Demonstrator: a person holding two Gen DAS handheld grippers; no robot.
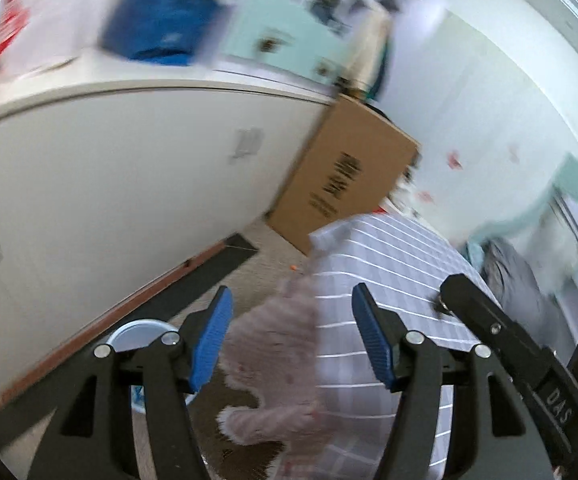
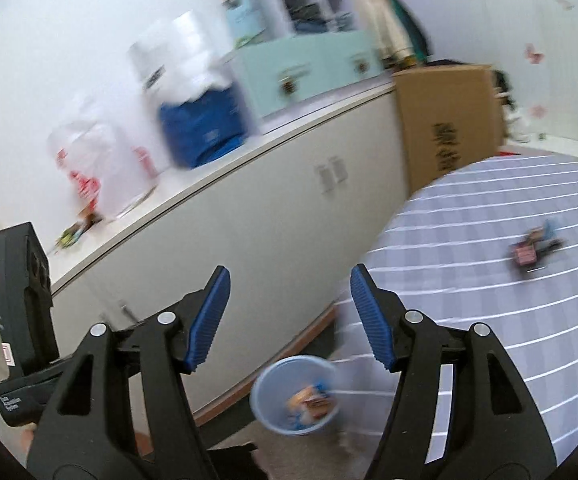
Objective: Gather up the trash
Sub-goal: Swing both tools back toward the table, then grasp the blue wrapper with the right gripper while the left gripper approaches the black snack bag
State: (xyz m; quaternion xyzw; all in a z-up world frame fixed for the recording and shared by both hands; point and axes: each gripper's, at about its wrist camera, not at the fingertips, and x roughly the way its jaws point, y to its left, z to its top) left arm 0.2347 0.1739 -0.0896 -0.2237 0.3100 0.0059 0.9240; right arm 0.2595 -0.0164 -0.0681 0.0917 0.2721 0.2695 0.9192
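Note:
Both views are motion-blurred. My right gripper [image 2: 290, 316] is open and empty, held above a small pale blue bin [image 2: 294, 395] on the floor with several wrappers inside. A dark piece of trash [image 2: 531, 251] lies on the lilac checked bed cover [image 2: 489, 320] to the right. My left gripper [image 1: 292, 336] is open and empty over the bed's edge [image 1: 389, 280]; the bin's rim [image 1: 141, 330] shows behind its left finger. The other gripper's black body [image 1: 521, 344] is at the right.
A long white cabinet [image 2: 249, 220] runs along the left, with a blue bag [image 2: 201, 128] and a mint drawer box [image 2: 305, 68] on top. A cardboard box [image 2: 449, 120] stands at its end. A pink fluffy thing [image 1: 273, 380] hangs by the bed.

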